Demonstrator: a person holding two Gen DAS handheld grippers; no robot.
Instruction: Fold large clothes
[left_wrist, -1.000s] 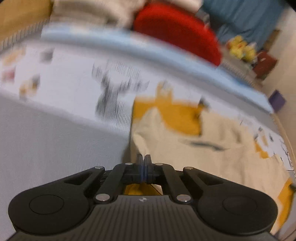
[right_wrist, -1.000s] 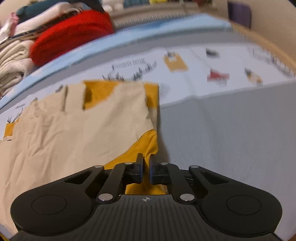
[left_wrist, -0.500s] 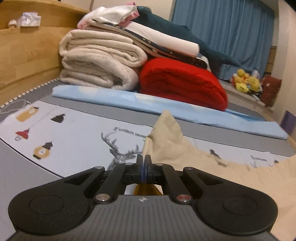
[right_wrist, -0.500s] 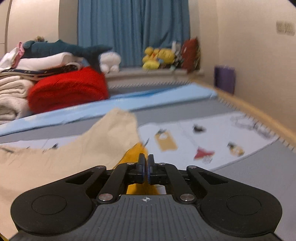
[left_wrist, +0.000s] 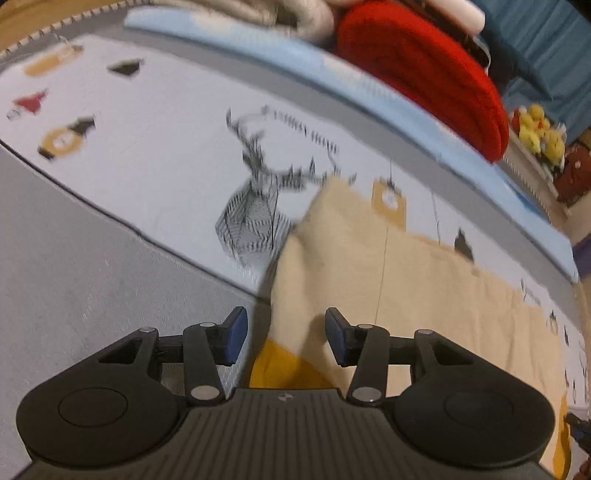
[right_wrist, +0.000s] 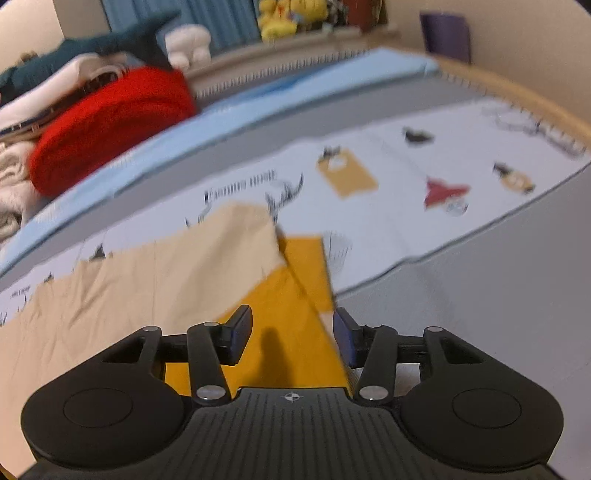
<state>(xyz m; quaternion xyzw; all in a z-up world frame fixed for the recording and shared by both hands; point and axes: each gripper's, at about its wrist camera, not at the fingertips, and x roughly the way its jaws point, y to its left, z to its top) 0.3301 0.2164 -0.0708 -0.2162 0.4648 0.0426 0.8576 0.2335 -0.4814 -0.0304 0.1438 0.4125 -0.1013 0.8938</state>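
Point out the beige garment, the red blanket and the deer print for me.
Beige garment (left_wrist: 406, 280): left wrist view, middle of the folded-over beige layer.
Red blanket (right_wrist: 110, 122): right wrist view, front of the roll.
Deer print (left_wrist: 255, 218): left wrist view, the striped head on the bedsheet.

A large cream garment with a mustard-yellow underside was spread flat on the bed. In the right wrist view its folded-over cream layer was seen reaching toward 10 o'clock, with yellow exposed at 6 o'clock. In the left wrist view a yellow corner was shown at 6 o'clock.
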